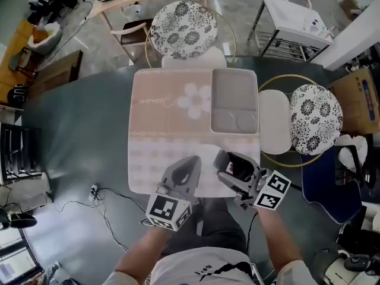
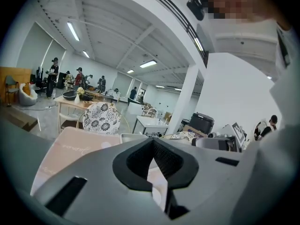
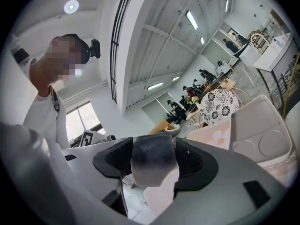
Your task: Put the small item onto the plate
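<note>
A grey rectangular plate [image 1: 234, 88] with compartments lies on the right part of a pink placemat [image 1: 169, 108]; it also shows in the right gripper view as the plate [image 3: 260, 125], at right. My right gripper [image 1: 228, 166] hovers over the mat's near edge, below the plate, and is shut on a small dark item [image 1: 241, 170]. In its own view the right gripper [image 3: 152, 165] clamps that small item [image 3: 151, 161], a rounded dark-to-pale lump, between its black pads. My left gripper [image 1: 189, 172] is beside it to the left, and the left gripper [image 2: 152, 165] is shut with nothing held.
The dark grey table [image 1: 83, 135] carries the mat. Patterned chairs stand behind [image 1: 182, 28] and to the right [image 1: 314, 117], with a white seat [image 1: 275, 120] at the table's right edge. A white cart [image 1: 294, 19] is at far right. Cables [image 1: 98, 198] lie on the floor.
</note>
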